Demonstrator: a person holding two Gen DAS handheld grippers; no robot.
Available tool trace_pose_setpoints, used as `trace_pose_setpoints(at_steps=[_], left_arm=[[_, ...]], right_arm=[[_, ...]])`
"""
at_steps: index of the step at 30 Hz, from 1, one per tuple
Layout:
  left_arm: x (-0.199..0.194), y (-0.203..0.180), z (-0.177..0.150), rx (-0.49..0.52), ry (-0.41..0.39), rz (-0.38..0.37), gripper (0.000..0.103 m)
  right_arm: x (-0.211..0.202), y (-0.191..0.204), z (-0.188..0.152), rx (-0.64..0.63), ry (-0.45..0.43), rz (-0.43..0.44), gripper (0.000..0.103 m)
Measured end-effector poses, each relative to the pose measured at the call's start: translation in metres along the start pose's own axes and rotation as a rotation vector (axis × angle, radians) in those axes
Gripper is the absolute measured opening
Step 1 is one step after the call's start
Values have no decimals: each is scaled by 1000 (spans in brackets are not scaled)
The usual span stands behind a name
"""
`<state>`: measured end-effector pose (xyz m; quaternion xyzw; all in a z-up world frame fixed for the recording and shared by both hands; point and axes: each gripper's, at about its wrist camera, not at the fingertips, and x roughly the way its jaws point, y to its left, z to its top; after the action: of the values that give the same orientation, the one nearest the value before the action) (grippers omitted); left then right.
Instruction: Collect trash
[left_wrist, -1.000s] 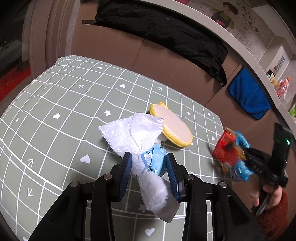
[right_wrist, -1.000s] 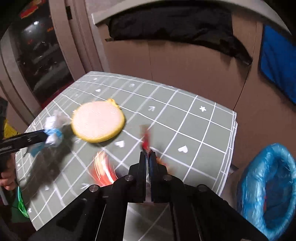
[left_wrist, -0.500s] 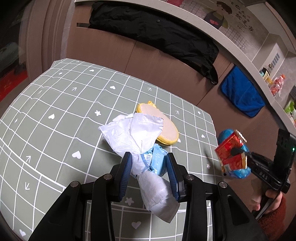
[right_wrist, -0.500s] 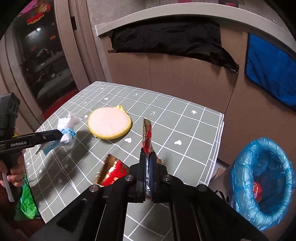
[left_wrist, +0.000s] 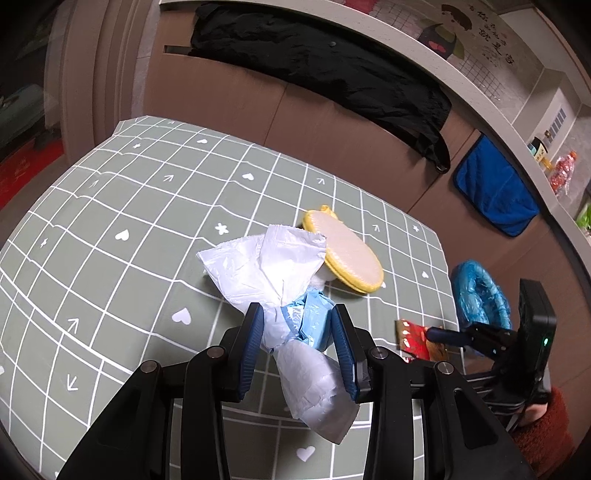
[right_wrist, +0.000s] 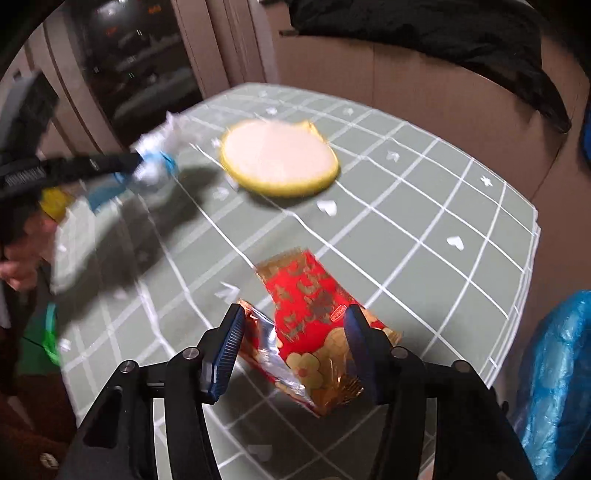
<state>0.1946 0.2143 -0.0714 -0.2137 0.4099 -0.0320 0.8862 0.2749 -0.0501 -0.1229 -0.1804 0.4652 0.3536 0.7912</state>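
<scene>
My left gripper (left_wrist: 297, 332) is shut on a white and blue plastic bag wad (left_wrist: 284, 284) and holds it above the green checked table (left_wrist: 122, 206). It also shows, blurred, in the right wrist view (right_wrist: 155, 166). My right gripper (right_wrist: 293, 345) is open, its jaws on either side of a red and gold snack wrapper (right_wrist: 314, 317) lying near the table's right edge. The wrapper shows in the left wrist view (left_wrist: 415, 338) at the right gripper's tips (left_wrist: 434, 334). A bin lined with blue plastic (right_wrist: 557, 373) stands beside the table, also in the left wrist view (left_wrist: 480, 291).
A round yellow and pink pad (left_wrist: 345, 254) lies on the table past the bag wad, and shows in the right wrist view (right_wrist: 277, 160). A black coat (left_wrist: 325, 62) and a blue cloth (left_wrist: 495, 195) hang on the brown wall behind.
My right gripper held a wrapper shut near the bin; now it is open over a red and gold wrapper on the table. My left gripper keeps the bag wad.
</scene>
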Motion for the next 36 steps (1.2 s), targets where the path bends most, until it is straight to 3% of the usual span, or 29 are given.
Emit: trace_pose_setpoints(at_steps=[4,6,7,8,12,20,22,23,24,27,31,34,36], left_arm=[[6,3,-2,-15,16,4,39],[8,1,-3,-11,19,1,39],[8,-1,-4,-7,21,-1,39],[8,-2,-4,-4,21,-3,39],[7,-5,-3,2,19,-5,39],[-5,-20,1,36,-19,-22,39],[-4,-20,0,35,-12,-20,39],[-3,-19,-1,34,-7,-17,39],[-2,-18,-1,33,-3,-14,39],[3,-14,-2,18,12,2,39],[8,-14,-3,13,25,0,39],[11,-13,-3,15,32,7,39],[13,-12,-3,8,36,4,39]], right_arm=[[0,1,-3,-3,-28,-41,46],[0,3,-3,-8,-38,-118,24],[-1,2,-3,-13,-41,-139,20],[-2,2,-3,-15,-47,-146,8],[-22,3,-3,-6,-106,-136,3],[-76,2,11,24,-252,-134,3],[-78,-5,5,40,-261,-100,19],[-77,-10,2,57,-255,-90,49],[-73,-19,-4,87,-240,-56,65],[-55,-45,-21,220,-225,16,64],[-16,-55,-31,312,-130,-6,66],[-6,-38,-30,269,-133,-89,81],[6,-27,-26,211,-84,-153,96]])
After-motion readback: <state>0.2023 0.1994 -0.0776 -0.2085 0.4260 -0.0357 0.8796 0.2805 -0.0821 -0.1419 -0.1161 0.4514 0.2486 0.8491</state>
